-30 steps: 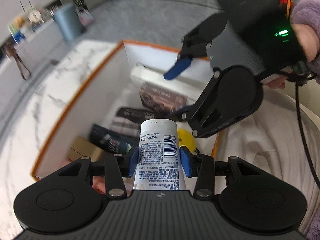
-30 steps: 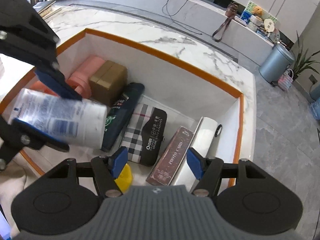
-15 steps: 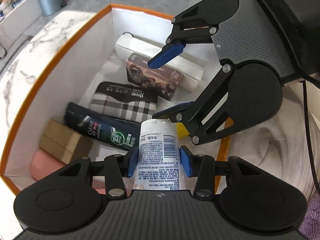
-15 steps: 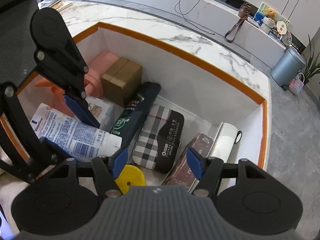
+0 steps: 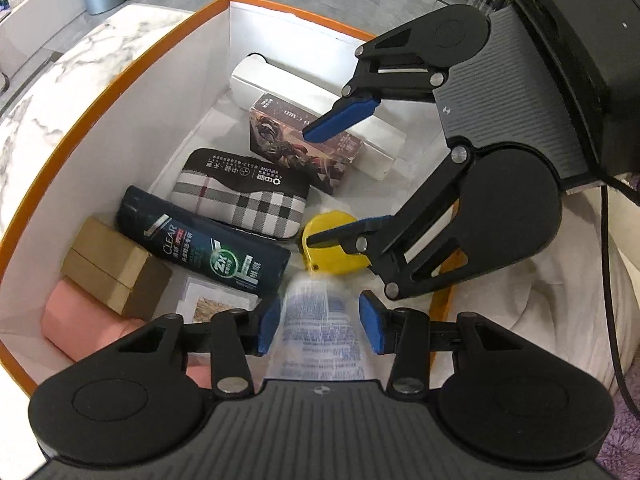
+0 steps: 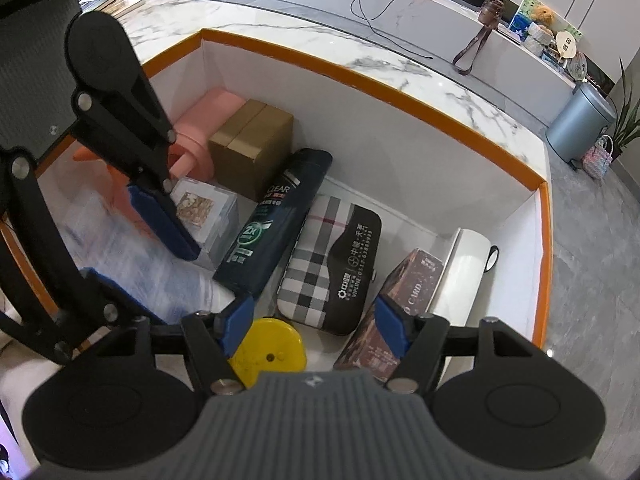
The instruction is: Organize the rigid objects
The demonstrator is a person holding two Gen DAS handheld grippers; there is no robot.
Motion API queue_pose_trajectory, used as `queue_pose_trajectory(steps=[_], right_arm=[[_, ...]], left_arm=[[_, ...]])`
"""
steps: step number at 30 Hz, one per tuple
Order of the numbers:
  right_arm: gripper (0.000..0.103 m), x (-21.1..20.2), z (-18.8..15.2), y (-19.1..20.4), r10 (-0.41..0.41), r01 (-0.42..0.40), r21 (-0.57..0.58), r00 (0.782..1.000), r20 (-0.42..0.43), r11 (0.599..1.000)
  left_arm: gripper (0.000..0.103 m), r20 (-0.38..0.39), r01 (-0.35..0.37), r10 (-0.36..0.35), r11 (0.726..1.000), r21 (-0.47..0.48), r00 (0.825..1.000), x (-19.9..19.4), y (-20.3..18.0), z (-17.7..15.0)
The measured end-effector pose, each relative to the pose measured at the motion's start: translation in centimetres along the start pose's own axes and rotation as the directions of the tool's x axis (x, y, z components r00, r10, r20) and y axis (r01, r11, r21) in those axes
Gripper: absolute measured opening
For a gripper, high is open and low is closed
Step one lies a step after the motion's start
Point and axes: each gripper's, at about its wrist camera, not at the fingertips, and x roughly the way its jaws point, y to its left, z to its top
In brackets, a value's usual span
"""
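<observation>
My left gripper [image 5: 320, 320] is shut on a white printed tube [image 5: 320, 320], low over the near corner of an orange-rimmed white box [image 5: 120, 80]. The tube is smeared by motion while the fingers look sharp. In the right wrist view the same tube [image 6: 132, 248] lies between the left gripper's [image 6: 140, 264] blue pads. My right gripper [image 6: 316, 320] hangs over the box [image 6: 360, 68], its jaws opening with nothing gripped. Below it lie a yellow round lid [image 6: 268, 352] and a brown card box [image 6: 404, 280].
Packed in the box are a dark shampoo bottle [image 5: 200, 248], a plaid case [image 5: 244, 196], a white carton [image 5: 280, 84], a brown carton [image 5: 108, 268], a pink block [image 5: 80, 320] and a clear picture box [image 5: 216, 300]. White cloth [image 5: 560, 280] lies beside it on the marble top.
The left gripper has sunk into the box and tipped further down with the tube, which now looks shorter and blurred. The right gripper has barely moved; its jaws stand slightly wider.
</observation>
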Motion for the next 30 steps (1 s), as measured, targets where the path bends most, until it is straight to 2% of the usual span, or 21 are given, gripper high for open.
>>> queue_pose_trajectory(steps=[5, 11, 15, 19, 20, 23, 26, 30], right_arm=[[0.069, -0.3, -0.1, 0.0, -0.011, 0.011, 0.007, 1.0, 0.005, 1.0], [0.073, -1.5, -0.1, 0.3, -0.032, 0.032, 0.007, 0.999, 0.026, 0.999], [0.076, -2.8, 0.0, 0.4, -0.065, 0.063, 0.024, 0.996, 0.064, 0.998], [0.081, -4.1, -0.1, 0.8, -0.091, 0.086, 0.049, 0.992, 0.092, 0.995], [0.082, -4.4, -0.2, 0.9, -0.098, 0.093, 0.052, 0.99, 0.098, 0.994], [0.083, -5.5, -0.6, 1.5, -0.115, 0.106, 0.074, 0.985, 0.127, 0.992], [0.085, -6.5, -1.1, 2.1, -0.126, 0.107, 0.124, 0.979, 0.162, 0.986], [0.086, -7.4, -2.4, 2.9, -0.161, 0.113, 0.229, 0.966, 0.2, 0.967]], left_arm=[[0.053, 0.019, -0.01, 0.01, 1.0, -0.012, 1.0, -0.6, -0.4, -0.3], [0.053, 0.085, -0.038, 0.043, 0.997, -0.061, 0.995, -2.5, -0.5, -1.1], [0.053, 0.161, -0.067, 0.084, 0.992, -0.109, 0.983, -4.2, -1.0, -2.3], [0.053, 0.23, -0.115, 0.152, 0.98, -0.164, 0.961, -6.1, -2.1, -3.8], [0.053, 0.251, -0.134, 0.177, 0.975, -0.177, 0.952, -6.7, -2.4, -4.2], [0.053, 0.333, -0.176, 0.251, 0.955, -0.239, 0.909, -8.3, -3.5, -5.7], [0.054, 0.414, -0.197, 0.313, 0.934, -0.298, 0.855, -9.7, -4.5, -7.3], [0.056, 0.47, -0.242, 0.423, 0.885, -0.397, 0.775, -10.6, -5.9, -9.5]])
